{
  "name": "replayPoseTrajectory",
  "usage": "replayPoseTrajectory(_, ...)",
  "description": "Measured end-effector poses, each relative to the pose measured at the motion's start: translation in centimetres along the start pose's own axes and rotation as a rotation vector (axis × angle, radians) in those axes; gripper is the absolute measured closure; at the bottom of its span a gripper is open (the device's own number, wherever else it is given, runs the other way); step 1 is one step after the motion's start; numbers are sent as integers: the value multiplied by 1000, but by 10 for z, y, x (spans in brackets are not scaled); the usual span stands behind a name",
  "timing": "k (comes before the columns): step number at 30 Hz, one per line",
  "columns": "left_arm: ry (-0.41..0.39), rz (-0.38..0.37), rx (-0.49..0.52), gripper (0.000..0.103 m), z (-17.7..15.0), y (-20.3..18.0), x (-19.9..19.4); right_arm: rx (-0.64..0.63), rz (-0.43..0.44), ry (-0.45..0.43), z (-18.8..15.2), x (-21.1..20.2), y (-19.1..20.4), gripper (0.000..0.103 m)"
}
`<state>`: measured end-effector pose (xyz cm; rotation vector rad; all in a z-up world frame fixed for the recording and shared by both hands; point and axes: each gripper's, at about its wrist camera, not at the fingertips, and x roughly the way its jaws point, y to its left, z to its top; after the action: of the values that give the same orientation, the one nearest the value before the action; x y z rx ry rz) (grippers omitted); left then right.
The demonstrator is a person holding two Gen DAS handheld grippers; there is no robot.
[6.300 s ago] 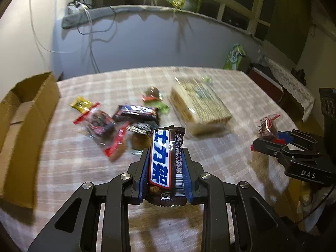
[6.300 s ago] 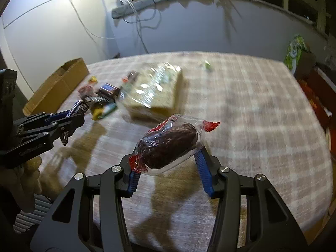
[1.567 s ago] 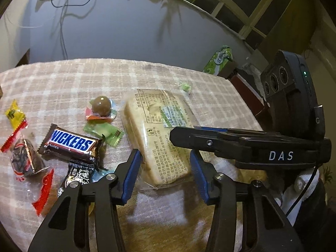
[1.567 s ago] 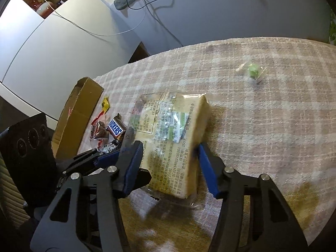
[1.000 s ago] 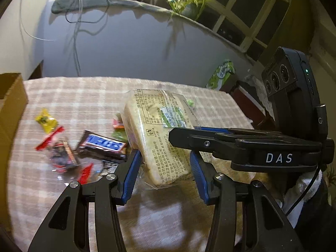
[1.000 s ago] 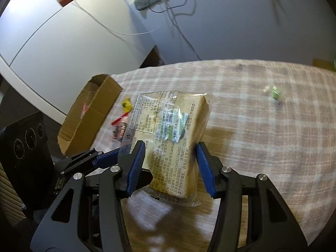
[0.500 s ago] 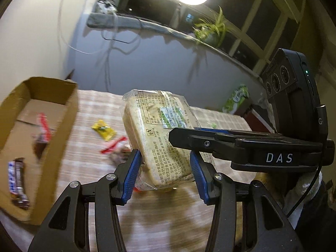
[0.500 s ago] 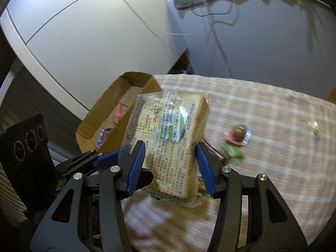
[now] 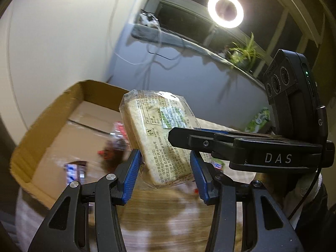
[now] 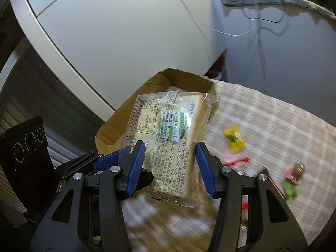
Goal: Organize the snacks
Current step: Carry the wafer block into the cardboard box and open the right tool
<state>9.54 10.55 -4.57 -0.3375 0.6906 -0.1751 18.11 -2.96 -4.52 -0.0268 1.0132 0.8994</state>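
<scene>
— So, starting at the left edge of the table: what's there?

— A cardboard box [image 9: 50,130], open at the top, with a few wrapped snacks [image 9: 113,147] blurred on its floor. Next comes the bread packet [image 9: 159,138], in the air, over the near corner of the box and the tablecloth [image 10: 273,121].

— Who has it?

— Both tools, it seems. The left gripper [image 9: 166,172] has its blue pads on either side of the packet's lower end, clamped on it. The right gripper [image 10: 170,166] brackets the same end from its side; its left pad presses the wrapper, but the right pad shows a small gap, so I cannot tell whether it truly grips.

— And further right?

— Loose sweets on the cloth: a yellow candy [image 10: 234,139], a red wrapper [image 10: 236,160], and a chocolate ball [image 10: 297,169] with a green wrapper [image 10: 289,190] beside it, towards the table's right edge.

— What could go wrong?

— The packet is soft and held only by one end. I judge it could sag or slide out of its slippery film. If the two tools drift apart, the wrapper might tear; if squeezed harder, the bread crushes. Dropped too soon, it would catch the box wall or land on the snacks inside.
</scene>
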Motion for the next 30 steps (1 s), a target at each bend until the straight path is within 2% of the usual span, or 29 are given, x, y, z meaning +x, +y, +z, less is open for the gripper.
replayPoseTrajectory(14,-29,94,-96,56,1,64,-20,-70,67,69,25,67,44,50)
replayPoseTrajectory(21,-24,107,-117,56,-2,75,-23,-70,64,87,26,81,46,50)
replayPoseTrajectory(30,-24,137,-129,58,-6,79,-24,-58,38,68,25,73,40,50)
